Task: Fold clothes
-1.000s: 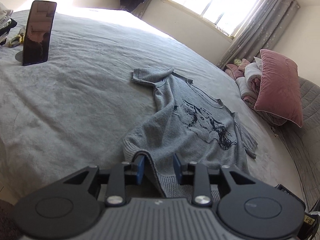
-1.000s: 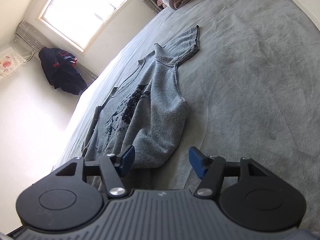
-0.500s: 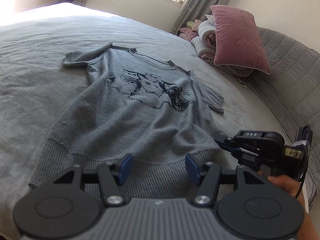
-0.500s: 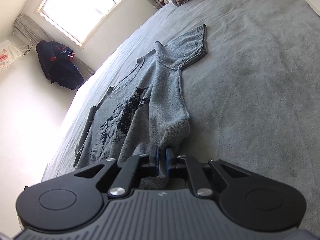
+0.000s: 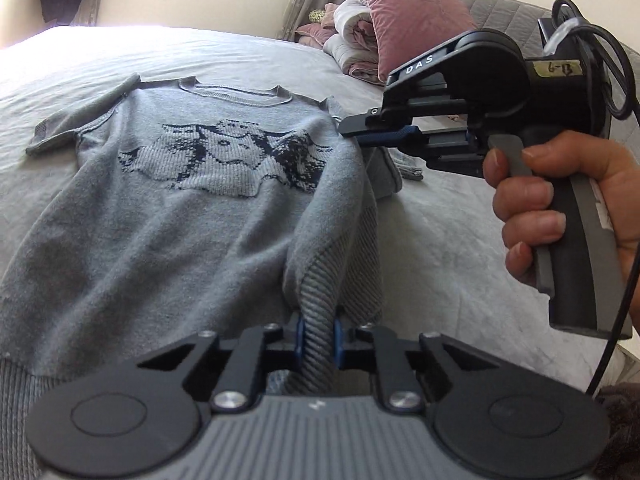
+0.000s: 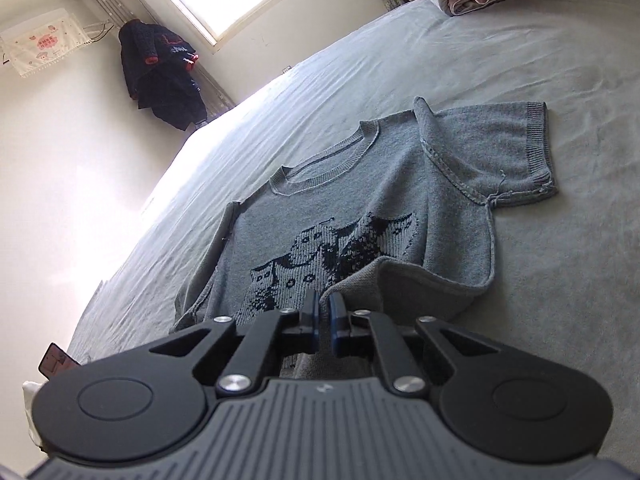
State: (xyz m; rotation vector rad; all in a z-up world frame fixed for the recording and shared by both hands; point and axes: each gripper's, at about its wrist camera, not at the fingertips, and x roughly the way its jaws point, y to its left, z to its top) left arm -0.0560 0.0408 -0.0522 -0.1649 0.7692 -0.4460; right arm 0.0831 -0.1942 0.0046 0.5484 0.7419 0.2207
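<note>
A grey knit short-sleeved sweater (image 5: 192, 204) with a dark owl pattern lies face up on the grey bed; it also shows in the right wrist view (image 6: 400, 200). My left gripper (image 5: 318, 334) is shut on its ribbed bottom hem (image 5: 320, 300), which is lifted and bunched. My right gripper (image 6: 323, 312) is shut on the sweater's right side edge, folded up over the front. In the left wrist view the right gripper (image 5: 356, 132) is held above the sweater's right side by a hand (image 5: 560, 208).
Pink pillow (image 5: 408, 12) and folded bedding lie at the bed's head. A dark jacket (image 6: 164, 76) hangs by the window. A phone on a stand (image 6: 56, 360) sits at the bed's far left edge. The bedspread (image 6: 560, 320) stretches right of the sweater.
My left gripper has closed on the hem and lifted it. My right gripper, shut on the side edge, has risen and carried the cloth inward over the front.
</note>
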